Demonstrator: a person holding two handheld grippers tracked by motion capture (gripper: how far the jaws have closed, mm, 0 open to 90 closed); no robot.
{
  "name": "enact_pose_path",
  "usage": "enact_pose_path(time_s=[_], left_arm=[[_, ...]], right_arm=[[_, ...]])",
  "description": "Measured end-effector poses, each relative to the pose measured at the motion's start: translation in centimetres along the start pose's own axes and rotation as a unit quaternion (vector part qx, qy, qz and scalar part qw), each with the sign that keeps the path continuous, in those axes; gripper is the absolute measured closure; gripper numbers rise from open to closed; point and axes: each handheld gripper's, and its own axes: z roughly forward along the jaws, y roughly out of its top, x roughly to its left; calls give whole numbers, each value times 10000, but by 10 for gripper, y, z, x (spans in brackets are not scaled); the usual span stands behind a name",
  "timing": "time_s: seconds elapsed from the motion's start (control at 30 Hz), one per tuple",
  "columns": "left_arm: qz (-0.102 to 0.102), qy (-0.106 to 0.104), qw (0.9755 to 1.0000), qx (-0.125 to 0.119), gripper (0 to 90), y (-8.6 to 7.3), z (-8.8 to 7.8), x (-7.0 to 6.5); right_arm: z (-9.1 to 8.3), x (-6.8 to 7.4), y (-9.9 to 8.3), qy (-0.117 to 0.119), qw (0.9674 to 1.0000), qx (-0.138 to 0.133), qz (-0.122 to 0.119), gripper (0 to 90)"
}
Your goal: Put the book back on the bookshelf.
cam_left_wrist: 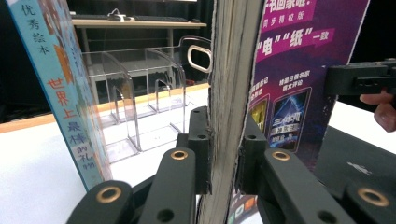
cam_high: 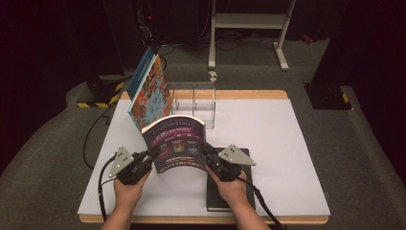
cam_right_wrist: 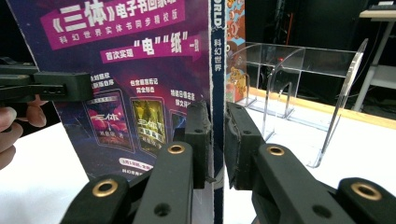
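A purple paperback book stands upright above the white table, held from both sides. My left gripper is shut on its page edge, the pads pressing both faces, seen close in the left gripper view. Shut on the blue spine is my right gripper, with its jaws on either side. The back cover carries printed pictures and faces the person. A colourful picture book leans upright at the left end of a clear acrylic rack.
A black notebook lies flat on the white table mat under the right hand. The rack's clear dividers stand just behind the held book. A white metal frame stands on the floor beyond the table.
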Motion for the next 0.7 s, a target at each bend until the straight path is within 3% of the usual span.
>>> enact_pose_path(time_s=[0.27, 0.43, 0.63, 0.7], left_arm=[[99, -9, 9999, 15, 793, -3, -3, -2], [140, -45, 9999, 23, 793, -4, -4, -2], [149, -55, 9999, 38, 792, -4, -5, -2], [137, -52, 9999, 30, 791, -4, -4, -1]], right_arm=[[-2, 0, 1, 11, 9999, 80, 102, 768], [1, -4, 4, 209, 9996, 102, 183, 654], [9, -8, 10, 254, 9992, 231, 217, 517], [9, -8, 13, 208, 9996, 144, 144, 480]])
